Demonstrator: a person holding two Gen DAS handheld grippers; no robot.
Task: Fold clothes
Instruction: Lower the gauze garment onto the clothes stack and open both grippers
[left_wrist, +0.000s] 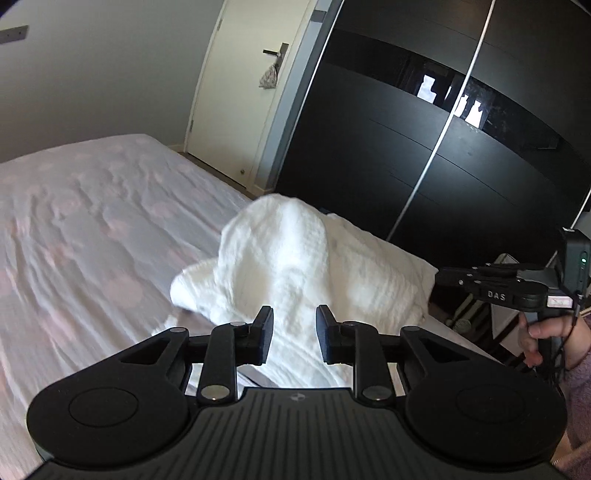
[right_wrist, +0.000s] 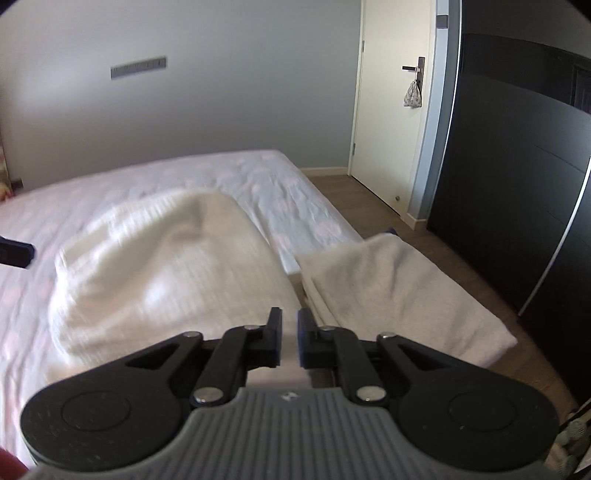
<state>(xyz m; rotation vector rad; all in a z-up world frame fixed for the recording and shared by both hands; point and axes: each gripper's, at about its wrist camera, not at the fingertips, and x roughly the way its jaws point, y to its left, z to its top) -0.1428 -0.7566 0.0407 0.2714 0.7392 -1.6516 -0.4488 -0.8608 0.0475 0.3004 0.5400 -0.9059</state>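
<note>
The towel (left_wrist: 280, 266) is white cloth with a ribbed, nubbly weave, soft and matt. A second towel (right_wrist: 399, 288) looks the same, folded flat. The bed (left_wrist: 92, 229) carries a thin, creased sheet, matt, pale with faint pink blotches. The left gripper (left_wrist: 294, 334) is matt black plastic with bright metal pivot pins and a ribbed grey body; its fingers (left_wrist: 263, 334) look finely grained. The right gripper (right_wrist: 290, 338) is built alike. The wardrobe (left_wrist: 461, 147) has dark matt panels, one glossy reflective band and thin metal strips. The door (right_wrist: 391, 110) is smooth cream paint with a metal handle. The floor (right_wrist: 369, 206) looks like wood.
</note>
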